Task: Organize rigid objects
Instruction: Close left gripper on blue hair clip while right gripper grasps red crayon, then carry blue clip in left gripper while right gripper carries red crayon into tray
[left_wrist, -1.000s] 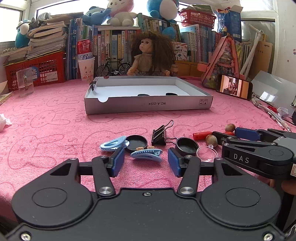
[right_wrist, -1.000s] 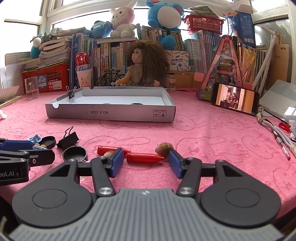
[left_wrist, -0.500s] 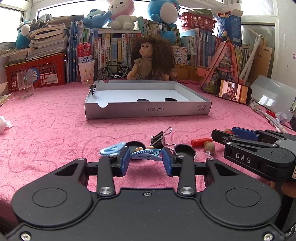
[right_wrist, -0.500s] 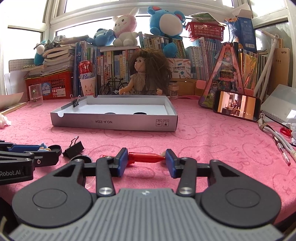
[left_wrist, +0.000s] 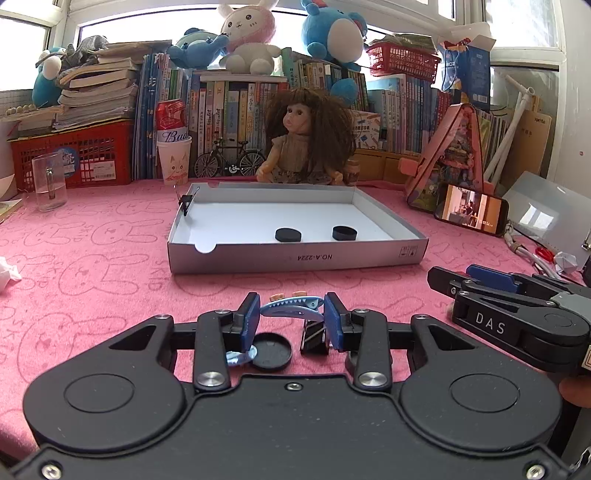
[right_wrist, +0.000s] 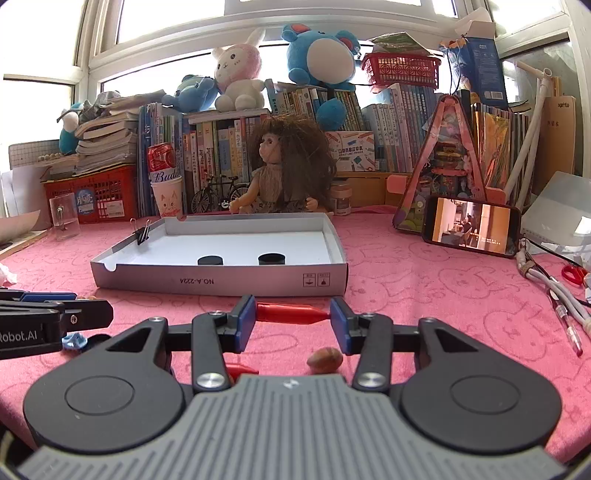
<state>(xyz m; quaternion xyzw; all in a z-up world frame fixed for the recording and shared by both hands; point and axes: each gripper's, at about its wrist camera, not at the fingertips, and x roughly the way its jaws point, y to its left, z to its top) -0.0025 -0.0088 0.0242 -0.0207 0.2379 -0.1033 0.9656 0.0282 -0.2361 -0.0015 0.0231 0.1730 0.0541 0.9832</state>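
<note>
My left gripper (left_wrist: 291, 316) is shut on a light blue hair clip (left_wrist: 291, 307), held lengthwise between its blue pads above the pink cloth. Under it lie a black lid (left_wrist: 271, 350), a black binder clip (left_wrist: 314, 336) and another blue clip (left_wrist: 238, 357). My right gripper (right_wrist: 292, 320) is shut on a red pen-like stick (right_wrist: 291, 312), also lifted. A brown nut (right_wrist: 325, 359) and a red piece (right_wrist: 242, 370) lie below it. Ahead stands the open grey box (left_wrist: 295, 254) (right_wrist: 221, 282) with two black lids (left_wrist: 288, 234) (right_wrist: 271, 259) inside and a binder clip (right_wrist: 142, 233) on its left wall.
The right gripper (left_wrist: 517, 317) shows at the right of the left wrist view, the left gripper (right_wrist: 44, 321) at the left of the right wrist view. A phone (right_wrist: 471, 226), cables and scissors (right_wrist: 572, 275) lie right. A doll (left_wrist: 306, 140), glass mug (left_wrist: 48, 182) and books stand behind.
Both grippers closed, the left on the blue hair clip and the right on the red stick, then rose from the cloth with them. The box now sits lower in both views.
</note>
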